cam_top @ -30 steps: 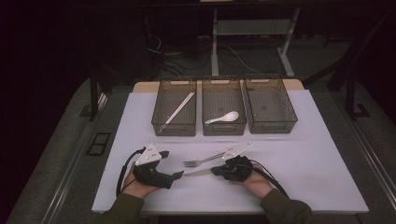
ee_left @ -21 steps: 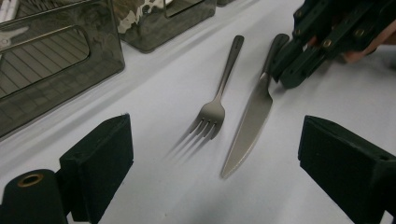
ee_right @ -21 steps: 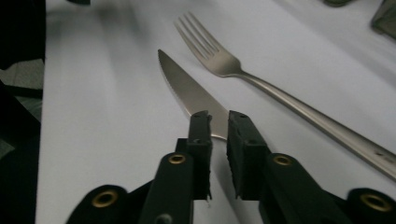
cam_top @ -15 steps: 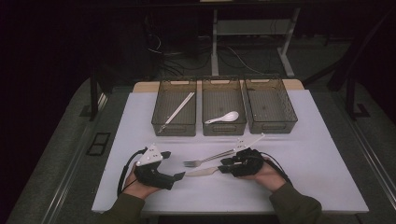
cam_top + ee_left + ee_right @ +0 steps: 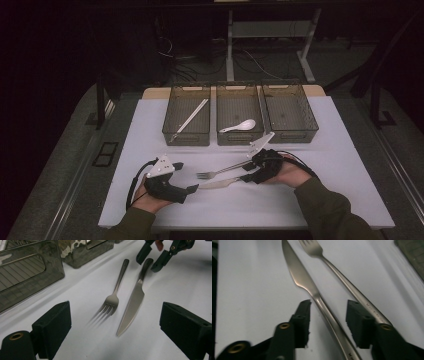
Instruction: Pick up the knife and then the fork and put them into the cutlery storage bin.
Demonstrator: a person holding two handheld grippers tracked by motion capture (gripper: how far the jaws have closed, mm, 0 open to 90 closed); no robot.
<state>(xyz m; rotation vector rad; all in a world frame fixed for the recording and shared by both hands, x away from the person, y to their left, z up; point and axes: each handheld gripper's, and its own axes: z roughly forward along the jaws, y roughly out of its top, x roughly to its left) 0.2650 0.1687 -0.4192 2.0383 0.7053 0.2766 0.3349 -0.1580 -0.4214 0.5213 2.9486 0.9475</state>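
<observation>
A knife (image 5: 312,292) and a fork (image 5: 342,282) lie side by side on the white bench (image 5: 350,165), near its front middle, handles toward the right tongs (image 5: 328,322). Those tongs stand partly apart, straddling the knife handle without closing on it; the fork handle passes just outside one jaw. The left tongs (image 5: 115,335) gape wide, short of the fork tines and knife tip. Behind, three dark bins (image 5: 290,132) sit in a row, one holding chopsticks (image 5: 189,119), the middle a white spoon (image 5: 239,126)
</observation>
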